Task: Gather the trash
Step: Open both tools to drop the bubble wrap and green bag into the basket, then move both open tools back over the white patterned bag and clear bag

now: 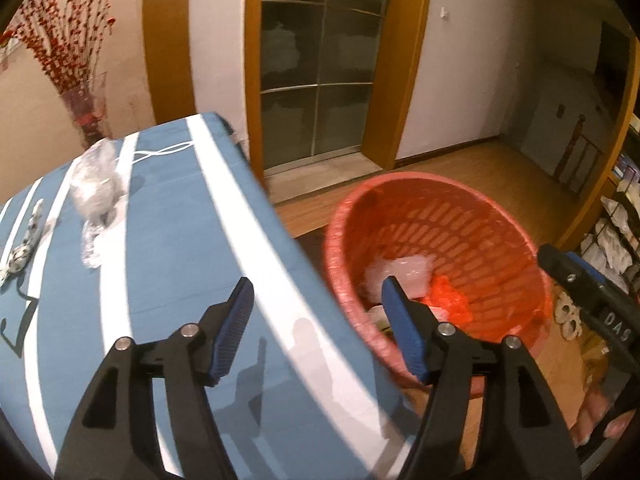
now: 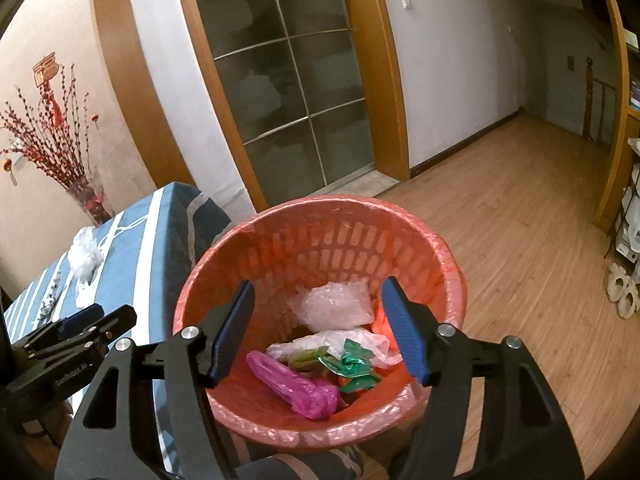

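A red slotted trash basket [image 1: 520, 248] [image 2: 344, 216] lined with a red bag stands on the floor beside the table. It holds a clear bubble-wrap bag [image 2: 334, 304], a magenta bag [image 2: 296, 384], a green wrapper [image 2: 356, 364] and a white bag [image 2: 360, 340]. A crumpled clear plastic bag [image 1: 96, 184] [image 2: 84, 256] and a small patterned wrapper [image 1: 26, 240] lie on the table. My left gripper [image 1: 318, 300] is open and empty over the table's edge. My right gripper [image 2: 318, 300] is open and empty above the basket.
The table has a blue cloth with white stripes [image 1: 168, 260] [image 2: 132, 252]. A vase of red branches [image 2: 86, 196] stands at its far end. A wooden-framed glass door [image 2: 288, 92] is behind, wood floor [image 2: 520, 240] to the right, shelves [image 1: 616, 220] at far right.
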{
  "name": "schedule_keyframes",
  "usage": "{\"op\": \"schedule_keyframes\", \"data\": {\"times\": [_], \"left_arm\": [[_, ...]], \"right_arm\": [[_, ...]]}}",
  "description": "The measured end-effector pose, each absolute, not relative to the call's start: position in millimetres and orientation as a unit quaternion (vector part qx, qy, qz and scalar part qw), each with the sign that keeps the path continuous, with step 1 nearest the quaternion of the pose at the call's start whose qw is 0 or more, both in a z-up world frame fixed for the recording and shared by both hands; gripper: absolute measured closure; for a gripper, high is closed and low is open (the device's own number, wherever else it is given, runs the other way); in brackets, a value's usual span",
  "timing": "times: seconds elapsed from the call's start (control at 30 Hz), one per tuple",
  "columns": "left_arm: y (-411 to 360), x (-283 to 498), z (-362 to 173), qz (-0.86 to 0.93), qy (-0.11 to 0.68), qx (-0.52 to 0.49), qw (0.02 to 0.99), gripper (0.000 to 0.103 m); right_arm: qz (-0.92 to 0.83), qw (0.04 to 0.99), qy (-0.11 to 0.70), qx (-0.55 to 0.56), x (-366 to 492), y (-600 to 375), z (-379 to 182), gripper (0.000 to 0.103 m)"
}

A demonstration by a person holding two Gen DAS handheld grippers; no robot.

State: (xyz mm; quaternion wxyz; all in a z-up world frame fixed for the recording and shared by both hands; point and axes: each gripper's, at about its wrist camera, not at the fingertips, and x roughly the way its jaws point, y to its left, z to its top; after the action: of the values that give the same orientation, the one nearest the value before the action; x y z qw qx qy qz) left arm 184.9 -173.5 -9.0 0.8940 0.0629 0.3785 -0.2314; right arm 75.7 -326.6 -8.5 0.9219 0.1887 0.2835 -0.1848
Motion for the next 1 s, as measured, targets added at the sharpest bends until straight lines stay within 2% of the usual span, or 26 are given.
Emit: {"op": "schedule_keyframes", "data": {"times": [0.3,0.57,0.67,0.77,1.0], "left_arm": [[-115,203,-2,-0.173,0.375,0.049,0.909,0.033],[-14,243,9,-0.062,0.364,0.035,0.929,0.033],[31,265,13,-0.017,0.37,0.01,0.929,0.034],[73,287,12,0.009,0.386,-0.025,0.922,0.041],[107,318,2,0.029,0.399,-0.015,0.916,0.045]], "right_arm": [[-0.166,0.928,0.285,0.174,84,-308,-2,0.033],[-0.134,0.934,0.292,0.157,102,-282,2,0.033],[-0.119,0.935,0.298,0.151,113,-269,2,0.033],[-0.105,0.936,0.302,0.145,125,-257,2,0.033],[-0.068,0.94,0.309,0.125,152,-225,5,0.033]]}}
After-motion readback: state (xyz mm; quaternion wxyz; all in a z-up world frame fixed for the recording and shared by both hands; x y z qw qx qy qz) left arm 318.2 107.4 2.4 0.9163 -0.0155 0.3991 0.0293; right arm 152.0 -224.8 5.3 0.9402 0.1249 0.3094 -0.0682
